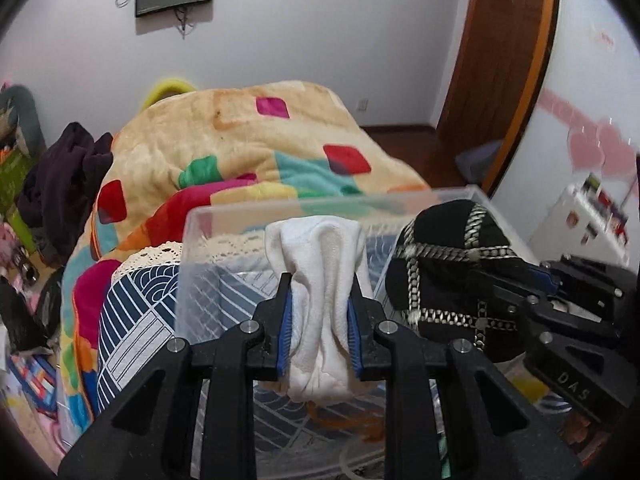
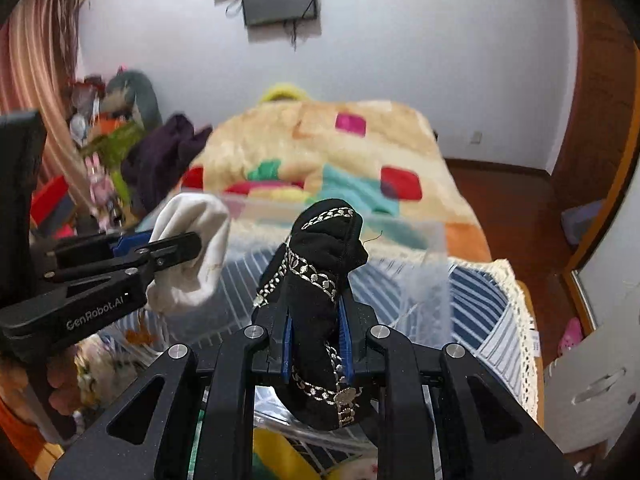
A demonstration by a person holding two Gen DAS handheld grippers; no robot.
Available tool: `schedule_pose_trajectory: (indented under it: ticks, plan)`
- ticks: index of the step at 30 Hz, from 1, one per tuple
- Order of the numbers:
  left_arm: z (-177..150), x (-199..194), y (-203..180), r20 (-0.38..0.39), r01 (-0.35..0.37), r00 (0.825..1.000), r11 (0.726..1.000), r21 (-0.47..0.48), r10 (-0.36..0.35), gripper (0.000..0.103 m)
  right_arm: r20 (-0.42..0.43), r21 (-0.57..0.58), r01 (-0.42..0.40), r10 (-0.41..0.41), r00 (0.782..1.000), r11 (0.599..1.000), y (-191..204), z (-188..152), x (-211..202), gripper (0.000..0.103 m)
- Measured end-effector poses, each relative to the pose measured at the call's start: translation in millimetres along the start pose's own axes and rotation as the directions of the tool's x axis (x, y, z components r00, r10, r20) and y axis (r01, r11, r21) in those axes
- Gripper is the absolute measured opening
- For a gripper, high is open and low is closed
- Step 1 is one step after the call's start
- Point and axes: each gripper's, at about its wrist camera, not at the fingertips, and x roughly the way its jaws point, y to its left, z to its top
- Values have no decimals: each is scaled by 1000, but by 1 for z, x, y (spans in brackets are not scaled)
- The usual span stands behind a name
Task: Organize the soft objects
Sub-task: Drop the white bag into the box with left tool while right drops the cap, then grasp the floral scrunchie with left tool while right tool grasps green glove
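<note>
My left gripper (image 1: 320,304) is shut on a white folded sock (image 1: 320,264) and holds it above a clear plastic box (image 1: 320,204). In the right wrist view the same sock (image 2: 192,248) hangs at the left in the left gripper (image 2: 180,248). My right gripper (image 2: 314,320) is shut on a black cloth with silver chain pattern (image 2: 320,280), held upright over the box (image 2: 424,240). In the left wrist view this black cloth (image 1: 448,272) sits at the right, in the right gripper (image 1: 520,292).
The box rests on a blue-and-white striped cloth (image 1: 132,320) on a bed with a colourful patchwork blanket (image 1: 248,136). Dark purple clothes (image 1: 60,184) and clutter lie at the left. A wooden door frame (image 1: 520,80) and a white cabinet (image 2: 592,392) stand at the right.
</note>
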Motion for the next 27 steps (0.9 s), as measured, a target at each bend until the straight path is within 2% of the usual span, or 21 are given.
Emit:
schedule_pose_trajectory:
  ticks: [4, 8, 11, 13, 17, 21, 22, 27]
  plan:
    - [-6, 5, -5, -30, 7, 1000, 1000, 13, -7, 24, -66, -23, -7, 5, 998, 1000, 1, -7, 9, 17]
    - [-9, 0, -7, -28, 4, 1000, 1000, 22, -3, 44, -105, -28, -17, 14, 994, 999, -2, -9, 9, 20]
    - [-8, -10, -8, -4, 14, 1000, 1000, 25, -14, 58, -100, -35, -17, 14, 995, 999, -2, -7, 5, 36]
    - [-9, -22, -8, 25, 10, 1000, 999, 33, -10, 61, -78, -33, -20, 17, 997, 999, -3, -8, -2, 52]
    - [-10, -48, -6, 85, -6, 996, 999, 41, 3, 80, -16, -32, -20, 20, 1000, 999, 0, -4, -23, 61]
    - [-14, -80, 1, 148, -7, 989, 1000, 14, 5, 98, 75, -26, -17, 19, 997, 1000, 0, -3, -54, 78]
    - [-16, -88, 4, 163, -8, 987, 1000, 1, 8, 99, 96, -25, -14, 17, 995, 1000, 0, -2, -61, 83]
    - [-31, -110, 15, 181, -13, 983, 1000, -27, 18, 101, 187, -17, -7, 10, 982, 1000, 0, -6, -92, 90]
